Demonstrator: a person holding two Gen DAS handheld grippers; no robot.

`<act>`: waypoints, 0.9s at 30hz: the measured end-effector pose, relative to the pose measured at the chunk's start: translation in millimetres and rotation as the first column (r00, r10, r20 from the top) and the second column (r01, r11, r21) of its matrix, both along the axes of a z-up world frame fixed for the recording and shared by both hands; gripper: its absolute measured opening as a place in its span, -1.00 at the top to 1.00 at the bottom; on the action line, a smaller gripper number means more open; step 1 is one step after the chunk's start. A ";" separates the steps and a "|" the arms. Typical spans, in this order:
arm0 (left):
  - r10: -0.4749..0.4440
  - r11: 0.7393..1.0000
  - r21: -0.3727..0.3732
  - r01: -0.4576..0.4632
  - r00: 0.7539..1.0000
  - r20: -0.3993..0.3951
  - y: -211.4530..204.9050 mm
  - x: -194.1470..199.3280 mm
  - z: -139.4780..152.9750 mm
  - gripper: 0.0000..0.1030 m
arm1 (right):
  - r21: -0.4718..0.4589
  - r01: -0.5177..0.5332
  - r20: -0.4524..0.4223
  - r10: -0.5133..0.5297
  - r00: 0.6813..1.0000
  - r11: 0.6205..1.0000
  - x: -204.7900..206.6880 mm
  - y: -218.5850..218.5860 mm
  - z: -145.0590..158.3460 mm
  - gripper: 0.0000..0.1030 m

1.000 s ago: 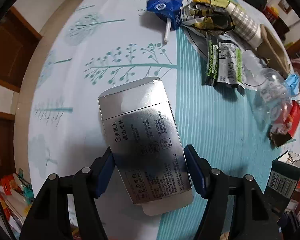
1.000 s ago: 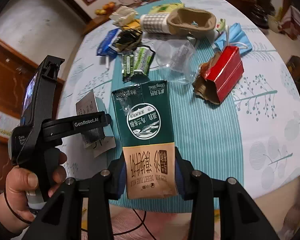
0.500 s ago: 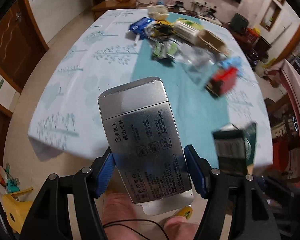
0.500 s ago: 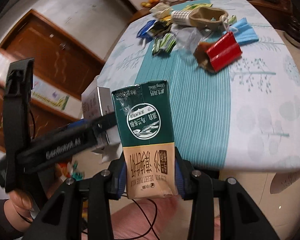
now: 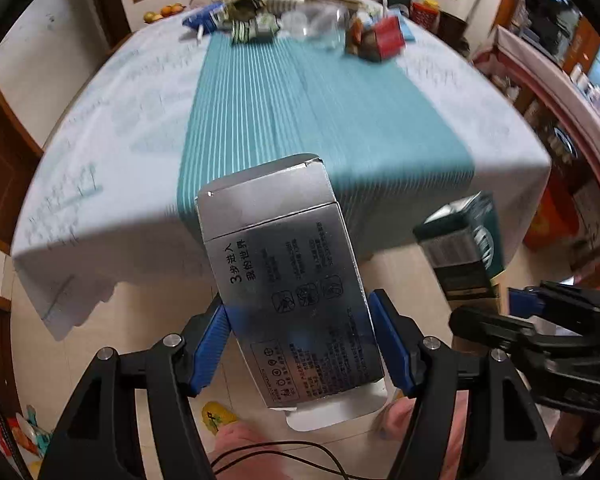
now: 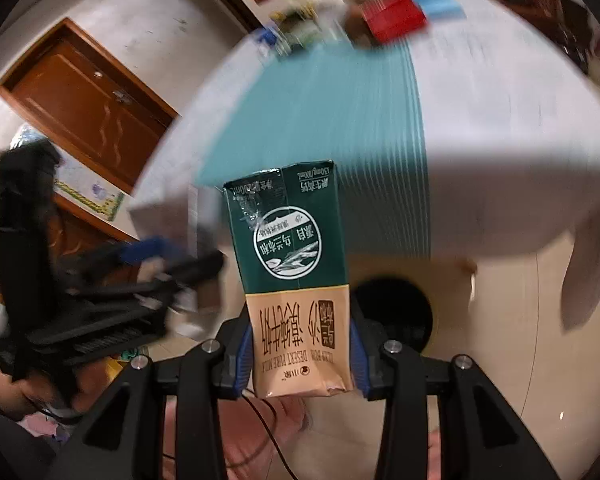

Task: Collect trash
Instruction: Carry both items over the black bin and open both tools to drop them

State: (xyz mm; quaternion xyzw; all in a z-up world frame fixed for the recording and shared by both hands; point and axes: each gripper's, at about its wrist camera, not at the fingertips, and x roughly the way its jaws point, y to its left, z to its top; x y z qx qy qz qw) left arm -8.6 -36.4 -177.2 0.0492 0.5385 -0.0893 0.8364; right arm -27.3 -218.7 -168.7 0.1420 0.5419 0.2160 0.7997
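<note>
My left gripper is shut on a silver cardboard box with black print, its blue pads pressing both long sides. My right gripper is shut on a green and tan milk carton, held upright off the table's near edge. That carton and the right gripper's black frame also show at the right of the left wrist view. The left gripper's frame appears blurred at the left of the right wrist view. More trash lies at the table's far end.
The table carries a white cloth with a teal striped runner. A red carton, clear plastic and wrappers sit far away. A dark round object stands on the tiled floor below. A wooden door is at the left.
Both grippers pulled back from over the table to beyond its near edge, carrying the silver box and the milk carton. The floor now shows beneath them and the trash pile looks farther away.
</note>
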 end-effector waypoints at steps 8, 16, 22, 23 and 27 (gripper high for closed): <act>-0.079 0.996 0.038 0.083 0.990 -0.116 -3.2 2.9 -106.6 -0.29 | -0.068 0.064 -0.197 -0.076 0.977 0.996 7.3 6.4 -124.1 0.22; -0.138 0.987 0.060 0.148 0.979 -0.149 -19.2 34.7 -202.6 -0.31 | -0.122 0.117 -0.294 -0.149 0.944 0.986 39.7 12.1 -229.5 0.17; -0.164 0.984 0.040 0.173 0.972 -0.168 -17.9 59.7 -235.8 -0.47 | -0.100 0.220 -0.329 -0.241 0.913 0.970 54.0 2.1 -272.4 -0.23; -0.165 0.984 0.049 0.174 0.975 -0.152 -17.2 62.1 -236.1 -0.66 | -0.094 0.229 -0.327 -0.247 0.912 0.969 49.2 1.1 -274.3 -0.23; -0.166 0.982 0.070 0.174 0.980 -0.115 -17.4 60.5 -230.4 -0.91 | -0.103 0.277 -0.314 -0.296 0.902 0.955 46.8 2.7 -271.2 -0.24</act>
